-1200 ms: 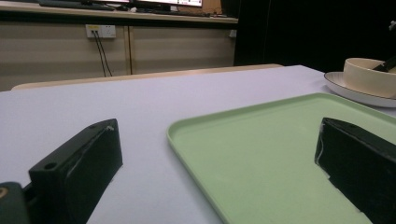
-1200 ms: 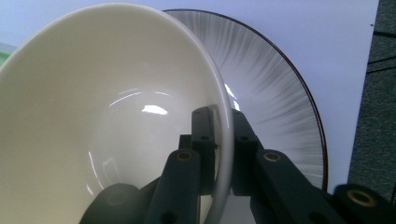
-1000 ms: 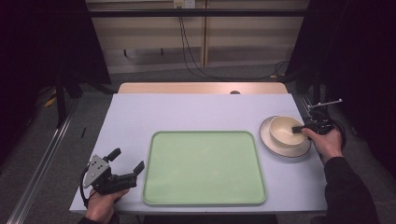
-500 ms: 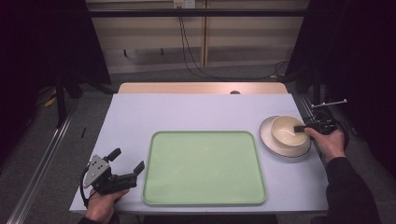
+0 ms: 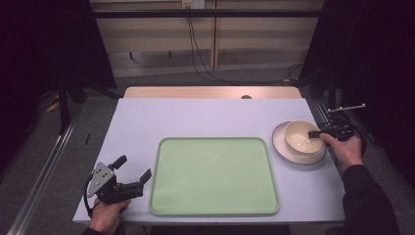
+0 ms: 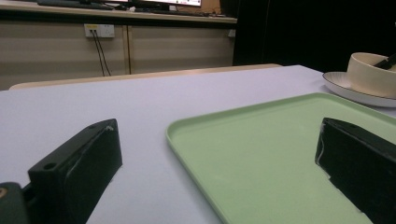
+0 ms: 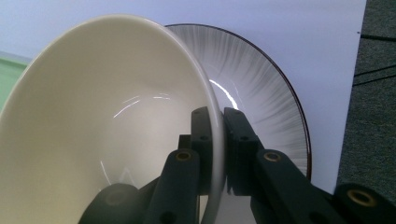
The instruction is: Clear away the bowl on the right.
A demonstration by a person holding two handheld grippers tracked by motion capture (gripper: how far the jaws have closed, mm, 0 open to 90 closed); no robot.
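The right gripper (image 7: 218, 126) has its two black jaws squeezed tight on the rim of the round cream bowl (image 5: 302, 137), one jaw inside the bowl and one outside. That is a good way to hold a bowl, because the thin edge fits between the jaws and the smooth round side would slip. The cream bowl sits on a round white plate with a dark edge (image 5: 281, 148), near the right side of the pale table (image 5: 195, 117). In the right gripper view the bowl looks tipped, but that camera turns with the hand, so I cannot tell if the bowl is lifted off the plate.

The left gripper (image 5: 132, 172) rests low at the near left corner of the table, in the person's left hand (image 5: 105, 215). Its jaws are wide apart and hold nothing. It sits just beside the big flat green tray (image 5: 215, 176), which has nothing on it. I think the bowl will go onto the tray, so the left gripper stays out of the way.
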